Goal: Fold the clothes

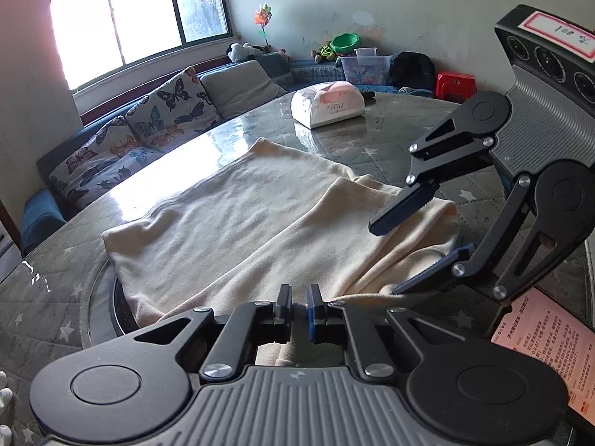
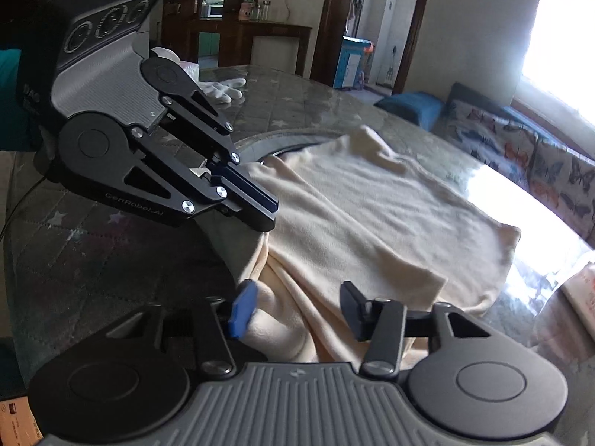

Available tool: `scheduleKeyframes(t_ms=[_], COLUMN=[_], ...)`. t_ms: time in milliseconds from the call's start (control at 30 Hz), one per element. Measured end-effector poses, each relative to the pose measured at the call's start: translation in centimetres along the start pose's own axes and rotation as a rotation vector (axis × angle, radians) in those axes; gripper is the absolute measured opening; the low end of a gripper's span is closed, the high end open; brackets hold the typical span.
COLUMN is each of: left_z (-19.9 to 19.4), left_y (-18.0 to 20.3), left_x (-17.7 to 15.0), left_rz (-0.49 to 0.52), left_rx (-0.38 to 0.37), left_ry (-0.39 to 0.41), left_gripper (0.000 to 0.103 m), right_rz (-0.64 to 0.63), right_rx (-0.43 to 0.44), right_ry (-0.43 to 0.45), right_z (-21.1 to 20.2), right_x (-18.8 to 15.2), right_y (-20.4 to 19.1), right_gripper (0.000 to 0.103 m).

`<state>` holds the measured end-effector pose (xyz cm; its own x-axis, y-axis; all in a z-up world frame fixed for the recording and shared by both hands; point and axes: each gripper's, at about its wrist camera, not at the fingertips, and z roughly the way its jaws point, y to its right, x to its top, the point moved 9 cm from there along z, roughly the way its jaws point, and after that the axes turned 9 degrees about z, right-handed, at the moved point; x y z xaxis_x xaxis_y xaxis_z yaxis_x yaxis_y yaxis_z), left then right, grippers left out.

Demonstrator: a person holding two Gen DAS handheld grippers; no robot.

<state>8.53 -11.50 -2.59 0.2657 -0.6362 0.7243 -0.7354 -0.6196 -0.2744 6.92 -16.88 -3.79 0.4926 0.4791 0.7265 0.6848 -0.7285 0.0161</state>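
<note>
The round table [image 1: 230, 137], glossy over a quilted star-print cover, carries everything, and the cream garment [image 1: 238, 215] takes up most of its near half, lying flat and smooth at the far side and bunched into ridges at the near edge where the 2 grippers work. That rumpled near edge looks like the start of a fold: the cloth is pinned at 1 corner so the other side can be gathered and carried over. The left gripper [image 1: 299, 310] has its jaws pressed together on the garment's near hem, which rises taut to the pads. The right gripper [image 2: 295, 314] stands at a middling gap with folds of the same cloth between its fingers [image 2: 243, 308], yet the pads do not visibly press on it, so I judge it unclamped. Farther back sits a white soft pack [image 1: 327, 106], its contents not shown. Beyond the table, a clear plastic tub [image 1: 362, 67] holds things too small to make out, and a green bowl [image 1: 346, 41] perches among toys.
</note>
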Motion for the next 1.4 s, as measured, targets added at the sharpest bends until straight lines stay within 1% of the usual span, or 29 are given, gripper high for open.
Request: scheduleKeyframes(t_ms=[33, 100, 167, 200, 300, 400, 433, 567, 733, 933, 967, 1033, 1100, 1167, 1267, 1300, 1333, 1367, 1400], left_z=[0.0, 0.0, -0.1, -0.3, -1.0, -2.1, -2.5, -3.5, -4.1, -4.1, -4.1, -4.1, -4.0, -3.8, -3.3, -3.3, -3.2, -3.2, -3.1], left_y=[0.0, 0.0, -0.1, -0.1, 0.0, 0.3, 0.5, 1.2, 2.2, 3.6, 3.9, 4.4, 4.8, 5.2, 5.6, 5.7, 5.8, 5.8, 5.8], left_x=[0.0, -0.1, -0.1, -0.1, 0.1, 0.2, 0.2, 0.0, -0.7, -1.2, -1.3, -1.4, -1.6, -1.7, -1.7, -1.7, -1.7, -1.7, -1.6], left_rz=[-0.003, -0.006, -0.011, -0.014, -0.019, -0.008, -0.006, 0.006, 0.042, 0.116, 0.130, 0.164, 0.185, 0.210, 0.234, 0.238, 0.239, 0.237, 0.231], left_rx=[-0.001, -0.003, -0.005, -0.004, -0.007, -0.007, -0.007, -0.006, -0.014, -0.034, -0.036, -0.037, -0.047, -0.045, -0.046, -0.051, -0.053, -0.053, -0.059], left_ry=[0.000, 0.000, 0.002, 0.003, 0.017, 0.034, 0.039, 0.048, 0.040, 0.028, 0.028, 0.029, 0.029, 0.025, 0.025, 0.027, 0.031, 0.035, 0.034], left_gripper=[0.009, 0.009, 0.010, 0.011, 0.013, 0.015, 0.015, 0.034, 0.034, 0.039, 0.042, 0.044, 0.045, 0.045, 0.045, 0.043, 0.040, 0.029, 0.021], right_rz=[0.005, 0.019, 0.038, 0.045, 0.075, 0.106, 0.115, 0.140, 0.131, 0.130, 0.130, 0.125, 0.115, 0.110, 0.107, 0.108, 0.104, 0.101, 0.097], right_rx=[0.004, 0.014, 0.026, 0.030, 0.035, 0.027, 0.022, 0.009, 0.006, -0.006, -0.006, -0.004, -0.001, 0.004, 0.007, 0.009, 0.010, 0.011, 0.014], right_ry=[-0.004, -0.011, -0.018, -0.019, -0.018, -0.014, -0.013, -0.008, -0.011, -0.011, -0.010, -0.009, -0.009, -0.008, -0.007, -0.007, -0.006, -0.004, -0.004], right_z=[0.0, 0.1, 0.2, 0.2, 0.0, -0.1, -0.1, -0.3, -0.8, -1.2, -1.2, -1.4, -1.6, -1.7, -1.7, -1.7, -1.8, -1.9, -1.9], right_x=[-0.1, -0.1, -0.1, 0.0, 0.3, 0.7, 0.8, 1.1, 1.0, 0.9, 0.8, 0.8, 0.7, 0.6, 0.6, 0.5, 0.5, 0.5, 0.5], right_y=[0.0, 0.0, 0.0, 0.0, 0.3, 0.9, 1.1, 2.0, 2.1, 2.2, 2.2, 2.2, 1.9, 1.8, 1.5, 1.5, 1.4, 1.4, 1.3], right_gripper=[0.041, 0.027, 0.022, 0.017, 0.009, 0.004, 0.004, 0.003, 0.004, 0.009, 0.010, 0.011, 0.015, 0.018, 0.020, 0.023, 0.026, 0.028, 0.029])
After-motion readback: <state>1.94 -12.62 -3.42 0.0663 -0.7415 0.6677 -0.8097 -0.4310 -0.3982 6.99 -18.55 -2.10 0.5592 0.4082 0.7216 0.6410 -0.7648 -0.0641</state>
